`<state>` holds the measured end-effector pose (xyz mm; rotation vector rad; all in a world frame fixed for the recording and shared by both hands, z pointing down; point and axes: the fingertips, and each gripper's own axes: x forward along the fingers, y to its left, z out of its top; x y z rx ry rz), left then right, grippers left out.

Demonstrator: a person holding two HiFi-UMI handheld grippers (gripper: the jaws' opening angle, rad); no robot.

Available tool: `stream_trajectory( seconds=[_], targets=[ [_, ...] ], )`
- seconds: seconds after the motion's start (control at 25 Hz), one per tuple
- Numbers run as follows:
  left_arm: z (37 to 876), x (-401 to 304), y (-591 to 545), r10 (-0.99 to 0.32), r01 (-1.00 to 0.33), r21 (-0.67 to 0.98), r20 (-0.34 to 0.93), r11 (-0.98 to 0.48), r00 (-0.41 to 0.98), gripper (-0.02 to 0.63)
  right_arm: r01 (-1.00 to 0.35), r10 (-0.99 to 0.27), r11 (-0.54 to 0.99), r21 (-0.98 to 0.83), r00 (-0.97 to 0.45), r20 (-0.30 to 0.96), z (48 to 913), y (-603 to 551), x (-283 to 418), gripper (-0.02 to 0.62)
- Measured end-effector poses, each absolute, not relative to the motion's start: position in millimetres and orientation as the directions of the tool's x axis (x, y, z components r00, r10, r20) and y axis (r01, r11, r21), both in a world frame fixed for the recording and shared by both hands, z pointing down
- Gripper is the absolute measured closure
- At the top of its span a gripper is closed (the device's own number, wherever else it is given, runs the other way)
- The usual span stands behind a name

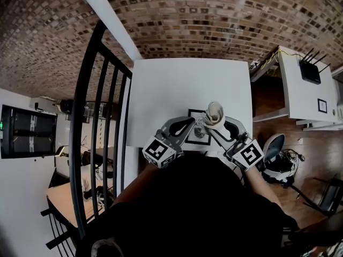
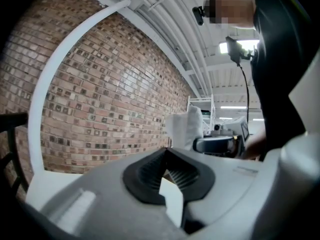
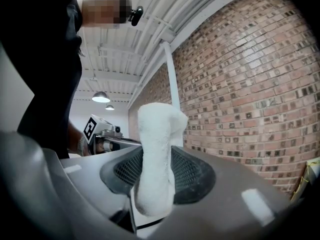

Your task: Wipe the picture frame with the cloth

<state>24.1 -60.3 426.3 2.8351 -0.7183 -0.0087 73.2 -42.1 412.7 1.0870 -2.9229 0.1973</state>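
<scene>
Head view: the frame appears to lie flat on the white table, at the edge nearest the person, with its long axis running from the person toward the brick wall. The right gripper sits at the frame's right side, with its ribbed pads clamped on a rolled cloth. The free end of the cloth stands up out of the jaws and hangs over the frame's far right corner. I cannot confirm that it touches the glass. The left gripper sits at the frame's left edge with its jaw tips pressed together. A white, sharp-cornered sliver shows in the gap behind the tips, but I cannot identify it or say whether the frame is gripped. Assessment: the cloth is on the right arm, directly above the frame, so the wipe calls for lowering the cloth end and stroking along the long axis. No container is involved.
</scene>
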Motion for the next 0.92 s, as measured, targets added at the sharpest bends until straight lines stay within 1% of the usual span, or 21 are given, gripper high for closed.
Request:
stream_trajectory(
  seconds=[0.24, 0.44, 0.68, 0.92],
  targets=[
    [423.9, 26.3, -63.2, -0.470, -0.469, 0.208, 0.050, -0.858, 0.881, 0.604, -0.648, -0.646, 0.754, -0.105, -0.761, 0.055, 410.7, -43.8, 74.0, 0.431],
    [421.9, 27.5, -60.1, -0.470, -0.461, 0.252, 0.027, -0.851, 0.882, 0.604, -0.645, -0.644, 0.756, -0.110, -0.763, 0.054, 412.8, -39.8, 74.2, 0.431],
    [421.9, 29.8, -57.4, -0.462, -0.454, 0.244, 0.025, -0.857, 0.886, 0.604, -0.645, -0.643, 0.756, -0.108, -0.764, 0.055, 414.5, -39.5, 74.2, 0.431],
    [424.3, 29.8, -56.3, -0.476, -0.465, 0.273, 0.029, -0.842, 0.879, 0.604, -0.642, -0.640, 0.758, -0.114, -0.766, 0.059, 413.5, -34.7, 73.0, 0.431]
  ],
)
